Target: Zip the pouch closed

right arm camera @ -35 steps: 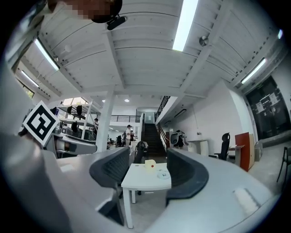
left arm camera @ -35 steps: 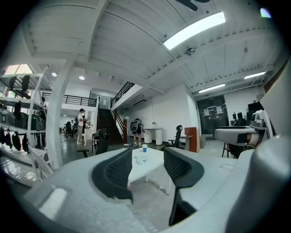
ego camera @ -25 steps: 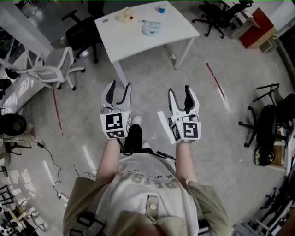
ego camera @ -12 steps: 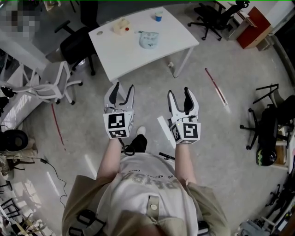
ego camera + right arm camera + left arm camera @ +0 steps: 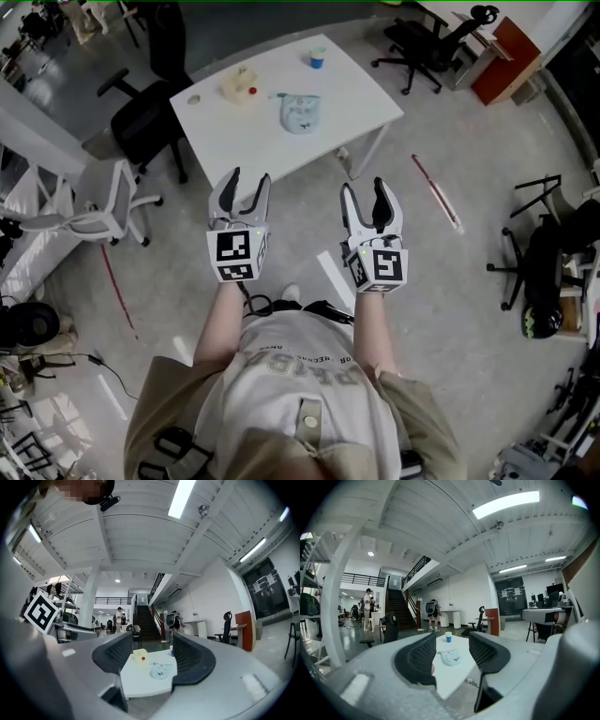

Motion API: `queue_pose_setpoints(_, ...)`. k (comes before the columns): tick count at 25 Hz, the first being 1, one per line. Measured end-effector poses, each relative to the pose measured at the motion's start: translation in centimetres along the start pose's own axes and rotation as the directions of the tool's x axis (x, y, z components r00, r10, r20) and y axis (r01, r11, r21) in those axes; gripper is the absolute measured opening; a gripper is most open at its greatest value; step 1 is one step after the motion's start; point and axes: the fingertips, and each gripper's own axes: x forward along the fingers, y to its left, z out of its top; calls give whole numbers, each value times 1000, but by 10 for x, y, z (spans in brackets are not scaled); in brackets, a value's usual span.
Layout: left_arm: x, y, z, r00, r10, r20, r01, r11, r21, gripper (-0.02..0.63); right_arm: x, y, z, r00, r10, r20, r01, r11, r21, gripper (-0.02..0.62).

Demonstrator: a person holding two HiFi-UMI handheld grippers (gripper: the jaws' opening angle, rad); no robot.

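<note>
Across the speckled grey floor point(image 5: 450, 281) of an open workshop, a white mesh chair point(image 5: 98, 211) and a black office chair point(image 5: 141, 122) stand left of a white rectangular table point(image 5: 352, 94). On its smooth top lie a cream block point(image 5: 239, 84) with a red dot, a soft pale-blue pouch point(image 5: 299, 112) near the middle, and a blue-and-white cup point(image 5: 318, 58) at the far edge. The left gripper point(image 5: 248, 183) and the right gripper point(image 5: 364, 192) hang over the floor short of the table, well apart from the pouch. Each has its black ribbed jaws spread with nothing between them, and the pouch shows far off through each gap.
</note>
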Motion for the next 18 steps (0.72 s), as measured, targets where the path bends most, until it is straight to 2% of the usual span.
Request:
queue_pose_setpoints(10, 50, 13, -22, 999, 13, -51, -15, 1000, -26, 225, 48, -29, -30, 998, -2, -59, 4, 1000, 28, 242)
queue_pose_setpoints(18, 100, 21, -44, 989, 108, -98, -113, 992, -50, 224, 98, -71, -60, 990, 70, -119, -66, 997, 44, 242)
